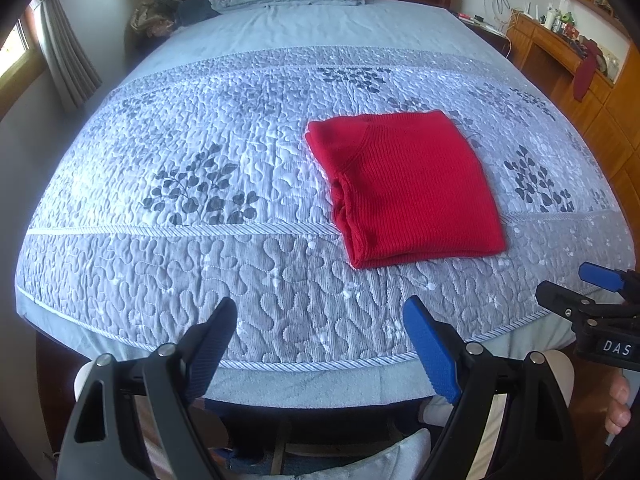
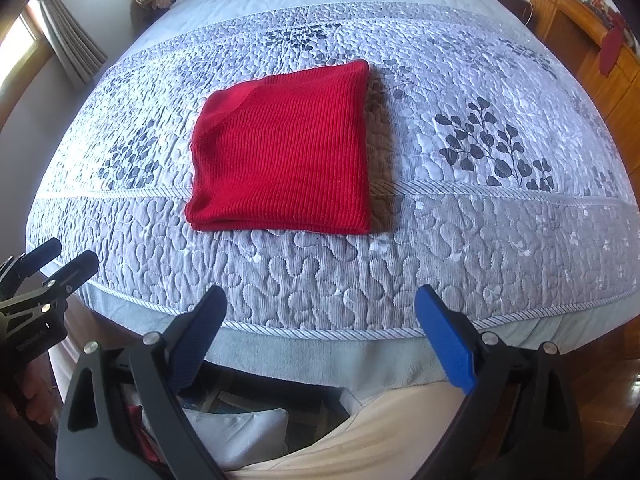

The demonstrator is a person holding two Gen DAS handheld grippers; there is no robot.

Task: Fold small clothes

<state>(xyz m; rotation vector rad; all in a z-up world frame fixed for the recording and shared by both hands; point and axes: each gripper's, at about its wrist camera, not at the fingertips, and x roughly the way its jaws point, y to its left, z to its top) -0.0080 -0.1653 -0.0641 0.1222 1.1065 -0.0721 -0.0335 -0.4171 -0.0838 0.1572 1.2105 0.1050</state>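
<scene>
The red ribbed knit garment (image 2: 284, 148), folded into a flat rectangle, lies on the grey quilted bed (image 2: 320, 272) ahead of both tools, its long axis running away from them. The right hand-held gripper (image 2: 320, 336) faces it almost squarely, so it seems nearer; the left hand-held gripper (image 1: 320, 344) has it ahead to its right. Both stand wide and empty.

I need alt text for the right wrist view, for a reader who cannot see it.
A folded red knit garment lies flat on a grey quilted bedspread with a leaf pattern. The right gripper is open and empty near the bed's edge, apart from the garment. The left gripper shows at the left edge.
</scene>
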